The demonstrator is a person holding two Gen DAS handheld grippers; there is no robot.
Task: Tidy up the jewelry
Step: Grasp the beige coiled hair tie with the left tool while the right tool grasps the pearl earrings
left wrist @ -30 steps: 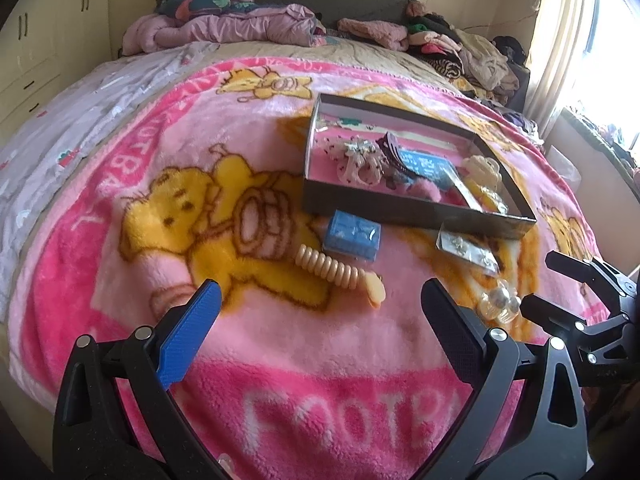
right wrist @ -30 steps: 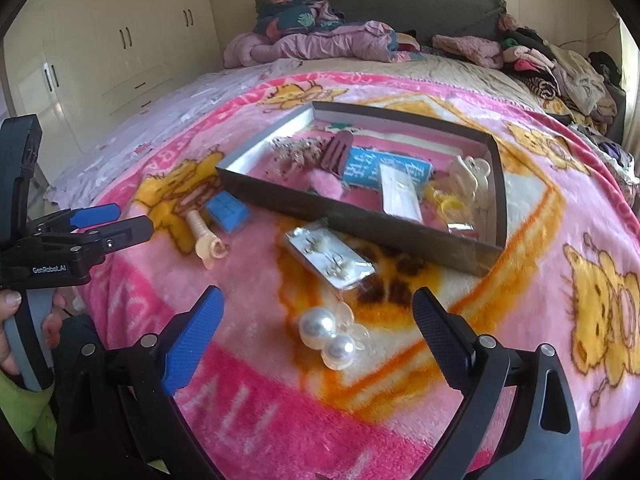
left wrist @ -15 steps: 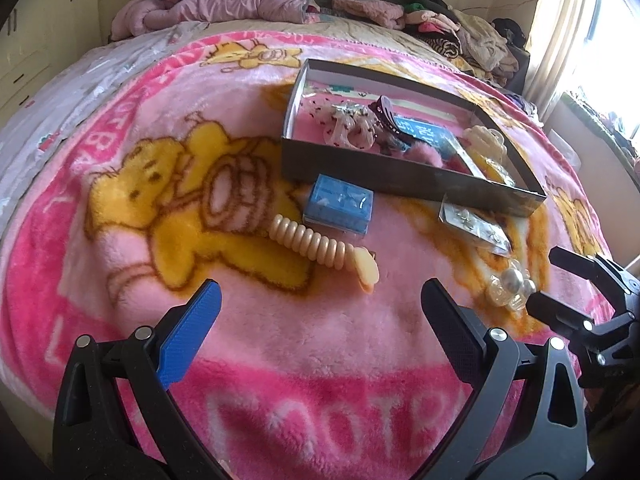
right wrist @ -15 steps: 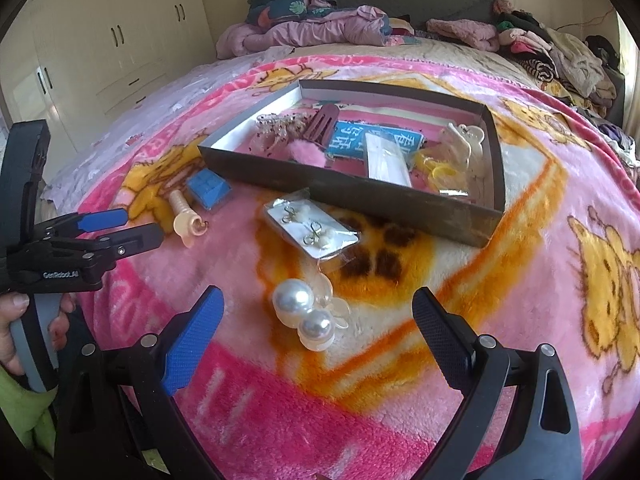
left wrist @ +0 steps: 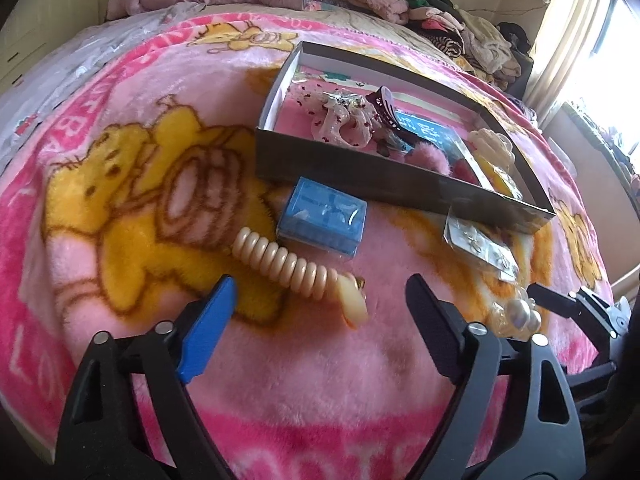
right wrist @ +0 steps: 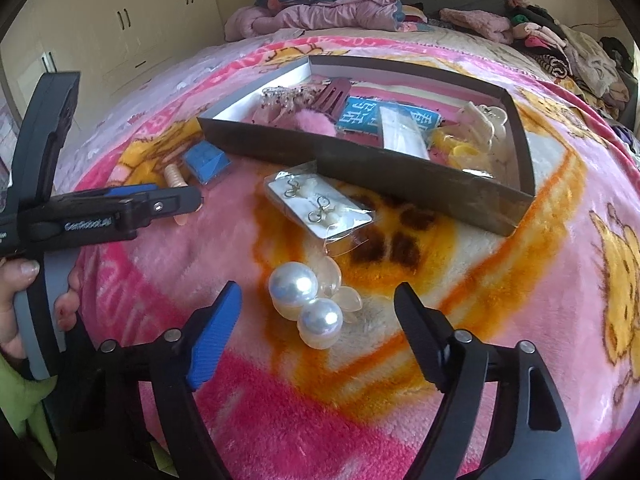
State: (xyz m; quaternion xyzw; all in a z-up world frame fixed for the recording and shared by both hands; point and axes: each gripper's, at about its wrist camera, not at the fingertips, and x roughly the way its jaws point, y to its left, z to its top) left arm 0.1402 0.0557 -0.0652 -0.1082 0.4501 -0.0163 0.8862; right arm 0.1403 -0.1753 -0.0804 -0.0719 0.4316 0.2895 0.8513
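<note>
A shallow grey box (left wrist: 360, 172) (right wrist: 400, 172) lies on the pink blanket and holds hair clips, a pink pom-pom and a blue card. In front of it lie a blue case (left wrist: 322, 216) (right wrist: 208, 160), a cream spiral hair tie (left wrist: 292, 264) (right wrist: 174, 176), a bagged card of earrings (left wrist: 480, 248) (right wrist: 320, 208) and a big pearl clip (left wrist: 520, 316) (right wrist: 308, 300). My left gripper (left wrist: 320, 320) is open just short of the hair tie. My right gripper (right wrist: 318, 328) is open around the pearl clip.
The pink cartoon blanket (left wrist: 120, 184) covers the bed. Piled clothes (right wrist: 320, 12) lie along the headboard. White wardrobes (right wrist: 120, 28) stand at the left, and a bright window (left wrist: 600, 40) is at the right.
Both grippers have moved forward and down toward the blanket: the left toward the hair tie, the right over the pearl clip. Both stay open.
</note>
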